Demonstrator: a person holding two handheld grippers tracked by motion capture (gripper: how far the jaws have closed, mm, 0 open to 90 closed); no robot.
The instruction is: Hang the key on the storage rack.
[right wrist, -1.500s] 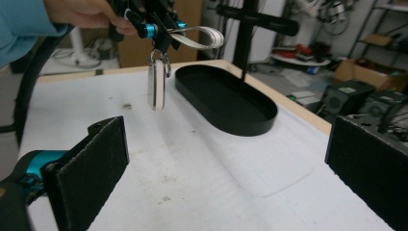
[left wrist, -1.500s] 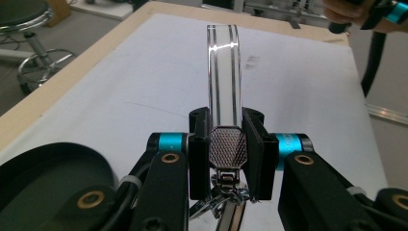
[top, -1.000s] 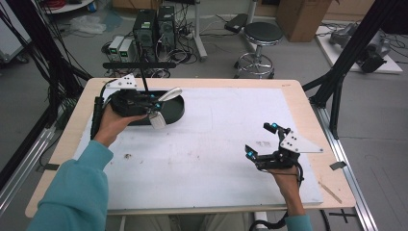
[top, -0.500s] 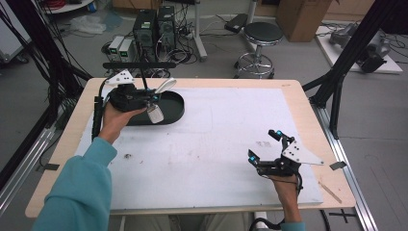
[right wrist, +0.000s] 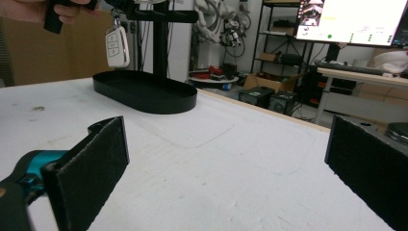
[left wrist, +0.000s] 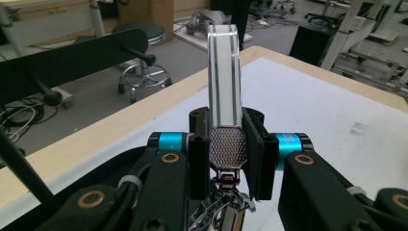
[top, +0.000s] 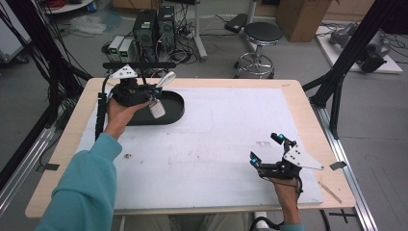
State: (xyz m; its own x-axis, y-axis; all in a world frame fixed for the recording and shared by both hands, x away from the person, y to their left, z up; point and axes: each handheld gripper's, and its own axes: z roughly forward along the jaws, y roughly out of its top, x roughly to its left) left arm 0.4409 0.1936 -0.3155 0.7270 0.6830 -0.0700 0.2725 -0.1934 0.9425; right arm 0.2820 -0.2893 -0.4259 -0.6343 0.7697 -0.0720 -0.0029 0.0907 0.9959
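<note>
My left gripper (top: 153, 91) hovers over the black oval tray (top: 175, 113) at the table's far left. It is shut on a silver keychain loop (left wrist: 224, 77), which sticks up between the jaws. A white car key fob (top: 157, 109) dangles below it on a short chain and shows in the right gripper view as the fob (right wrist: 117, 46) hanging above the tray (right wrist: 144, 91). The stand's black crossbar (top: 139, 65) runs just behind the gripper. Near the front right of the table my right gripper (top: 265, 148) stands open, its pads (right wrist: 101, 159) wide apart with nothing between them.
A white mat (top: 216, 139) covers most of the wooden table (top: 308, 103). A black upright post (right wrist: 160, 38) rises from the tray. Beyond the far edge stand a round stool (top: 262, 36) and computer boxes (top: 154, 24) on the floor.
The right gripper has sunk and drawn toward the table's front edge, still open. The left gripper has stayed over the tray with the keychain in it.
</note>
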